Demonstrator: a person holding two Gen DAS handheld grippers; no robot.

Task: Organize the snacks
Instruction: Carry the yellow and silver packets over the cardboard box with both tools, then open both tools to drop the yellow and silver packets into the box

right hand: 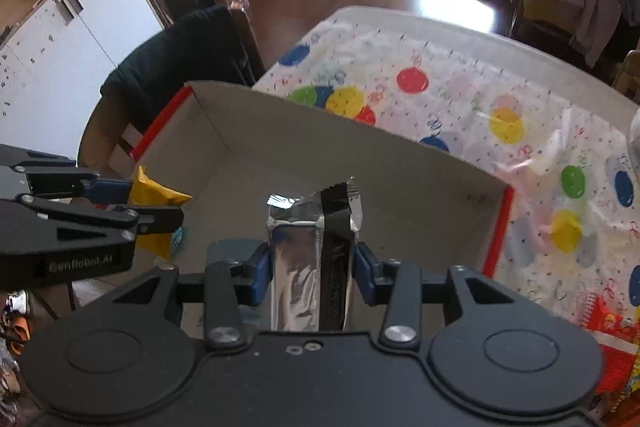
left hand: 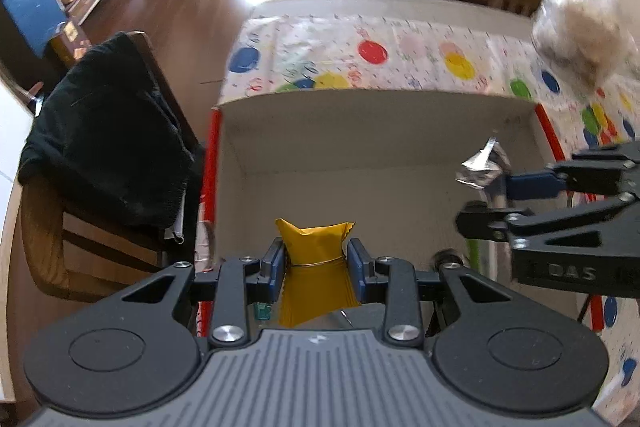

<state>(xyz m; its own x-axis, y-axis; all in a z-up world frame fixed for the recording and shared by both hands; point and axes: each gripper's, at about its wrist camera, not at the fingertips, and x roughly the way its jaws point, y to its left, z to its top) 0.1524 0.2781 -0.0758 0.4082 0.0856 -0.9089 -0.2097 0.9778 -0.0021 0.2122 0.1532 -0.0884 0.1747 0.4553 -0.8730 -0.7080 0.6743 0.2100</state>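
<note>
My left gripper (left hand: pixel 316 251) is shut on a yellow snack packet (left hand: pixel 314 239) and holds it over the near edge of an open cardboard box (left hand: pixel 360 131) with red outer sides. My right gripper (right hand: pixel 310 259) is shut on a silver foil snack packet (right hand: pixel 310 239) with a black stripe, also above the box (right hand: pixel 320 155). The right gripper (left hand: pixel 480 191) shows at the right of the left wrist view with the silver packet (left hand: pixel 482 167). The left gripper (right hand: pixel 156 203) shows at the left of the right wrist view with the yellow packet (right hand: pixel 154 193). The box floor in view is bare.
The box stands on a table with a polka-dot cloth (left hand: pixel 400 55). A clear bag of pale snacks (left hand: pixel 580 35) sits to the right beyond the box. A chair draped in black cloth (left hand: pixel 108 139) stands left of the table. Clear wrappers (right hand: pixel 552 155) lie on the cloth.
</note>
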